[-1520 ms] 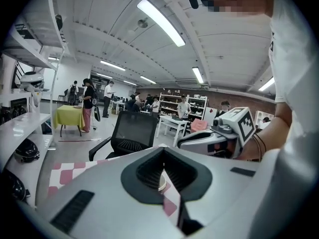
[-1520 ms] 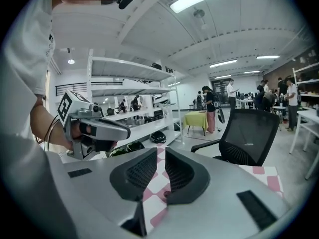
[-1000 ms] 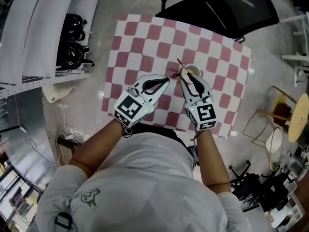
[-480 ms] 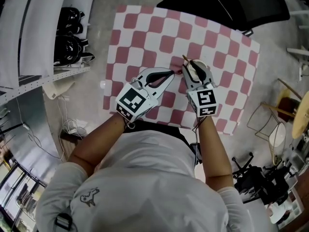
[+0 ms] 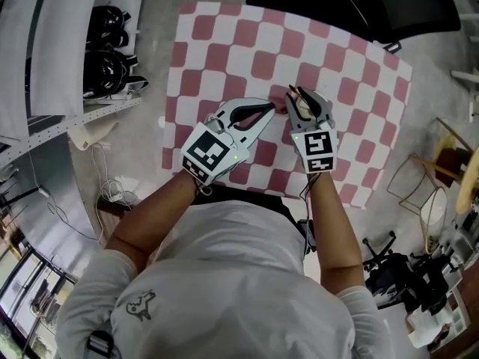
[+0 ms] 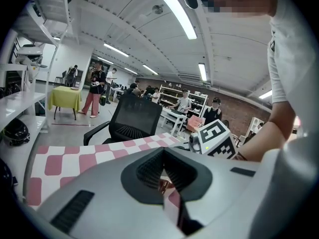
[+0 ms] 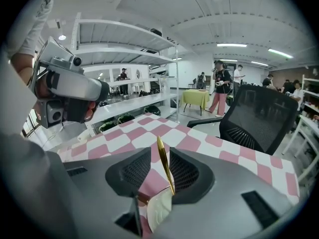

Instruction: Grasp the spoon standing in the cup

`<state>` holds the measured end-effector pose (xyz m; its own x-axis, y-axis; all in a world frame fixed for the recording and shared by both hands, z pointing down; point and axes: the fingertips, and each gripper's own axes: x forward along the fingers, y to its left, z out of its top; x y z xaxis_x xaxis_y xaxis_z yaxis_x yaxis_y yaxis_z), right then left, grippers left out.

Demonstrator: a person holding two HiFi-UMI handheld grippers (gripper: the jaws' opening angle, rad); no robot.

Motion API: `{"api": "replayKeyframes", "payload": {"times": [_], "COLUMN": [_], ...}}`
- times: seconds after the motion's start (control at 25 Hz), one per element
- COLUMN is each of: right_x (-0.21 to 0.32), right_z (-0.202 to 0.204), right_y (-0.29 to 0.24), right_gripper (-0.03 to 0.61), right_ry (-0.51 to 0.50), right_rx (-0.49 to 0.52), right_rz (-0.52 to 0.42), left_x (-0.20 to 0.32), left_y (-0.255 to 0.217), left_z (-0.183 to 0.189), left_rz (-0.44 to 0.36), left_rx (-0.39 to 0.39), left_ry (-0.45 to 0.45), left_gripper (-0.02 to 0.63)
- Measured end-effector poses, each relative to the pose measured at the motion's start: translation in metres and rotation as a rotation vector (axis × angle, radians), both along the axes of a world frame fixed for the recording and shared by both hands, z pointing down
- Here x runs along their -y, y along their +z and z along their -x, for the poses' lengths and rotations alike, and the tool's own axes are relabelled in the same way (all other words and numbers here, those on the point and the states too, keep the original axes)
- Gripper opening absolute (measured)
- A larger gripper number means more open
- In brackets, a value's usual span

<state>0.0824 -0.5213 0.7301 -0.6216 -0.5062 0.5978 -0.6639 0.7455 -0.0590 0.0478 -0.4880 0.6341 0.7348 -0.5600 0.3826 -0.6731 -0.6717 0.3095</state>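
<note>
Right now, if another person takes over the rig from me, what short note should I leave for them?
Left tongs: shut, holding nothing, beside the right one over the checked cloth.
Right tongs: open, placed around the gold spoon, whose handle stands between them.
The spoon stands in the pale cup, just below the right tongs.
Done: the approach.
Left to do: close the right tongs on the handle.

Cup [image 7: 159,210] mostly behind the right gripper [image 7: 160,150]
</note>
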Motion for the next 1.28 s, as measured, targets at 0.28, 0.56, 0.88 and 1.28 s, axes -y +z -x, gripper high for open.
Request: {"api": "replayKeyframes", "payload": {"times": [0.28,0.56,0.88,1.28], "right_x": [0.004,0.007,0.001,-0.009], "right_z": [0.000,-0.002,-0.013,-0.040], "right_y": [0.011,0.003,-0.014,-0.068], "right_gripper": [0.079,0.049,0.044,0.043], "right_ry": [0.024,0.019,0.024,0.085], "right_rx": [-0.034,-0.040,-0.013,0.089], "right_rz": [0.013,-0.021,-0.057,-0.138], "left_x": [0.003,0.006,0.000,-0.020], "left_y": [0.007,0.006,-0.003,-0.024], "left_z": [0.002,0.001,-0.008,-0.026], "left_rz": [0.011,0.007,-0.013,-0.045], "left_rx": [0.002,0.000,-0.001,0.001], "left_ry": [-0.006,-0.013,-0.012,-0.009], "left_gripper": [0.011,0.011,0.011,0.011]}}
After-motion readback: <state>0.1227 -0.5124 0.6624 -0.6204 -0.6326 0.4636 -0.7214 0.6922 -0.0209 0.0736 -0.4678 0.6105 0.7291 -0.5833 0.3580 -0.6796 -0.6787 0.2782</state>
